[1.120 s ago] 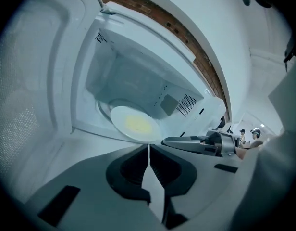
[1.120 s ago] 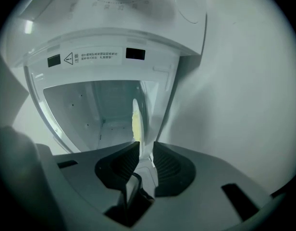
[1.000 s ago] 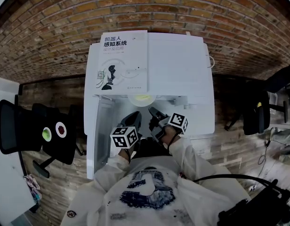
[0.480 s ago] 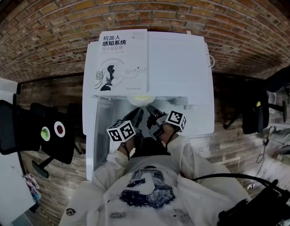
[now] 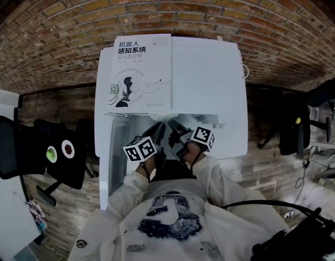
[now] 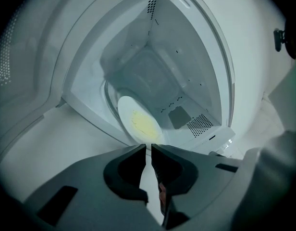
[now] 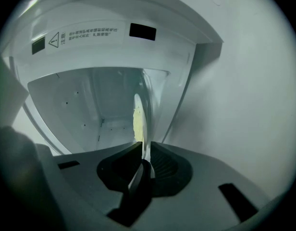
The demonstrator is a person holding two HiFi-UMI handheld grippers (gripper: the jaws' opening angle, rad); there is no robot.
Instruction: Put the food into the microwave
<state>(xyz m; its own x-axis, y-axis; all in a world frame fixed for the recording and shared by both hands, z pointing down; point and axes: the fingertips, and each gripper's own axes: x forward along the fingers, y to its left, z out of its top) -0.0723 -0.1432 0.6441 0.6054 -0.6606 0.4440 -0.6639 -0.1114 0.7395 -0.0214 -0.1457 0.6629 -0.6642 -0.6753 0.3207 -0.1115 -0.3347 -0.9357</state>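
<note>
A white plate [image 6: 138, 121] with yellow food sits at the front of the white microwave's [image 5: 211, 80] open cavity [image 6: 153, 61]. In the right gripper view the plate [image 7: 138, 119] shows edge-on. Its near rim runs between the jaws of my right gripper [image 7: 145, 146], which are closing and look pressed on it. My left gripper [image 6: 148, 146] hovers just before the plate's near rim, its jaws almost together with nothing between them. In the head view both grippers, left [image 5: 158, 130] and right [image 5: 175, 129], reach side by side into the microwave mouth, and the top hides the plate.
A book [image 5: 140, 72] lies on top of the microwave. The open door [image 5: 116, 145] swings out at the left. Black chairs [image 5: 26, 145] stand at the left and another chair [image 5: 295, 129] at the right. A brick surface surrounds the appliance.
The plate, visible at the microwave mouth a second ago, is now out of sight under the top. The left gripper has rolled and edged closer to the right one.
</note>
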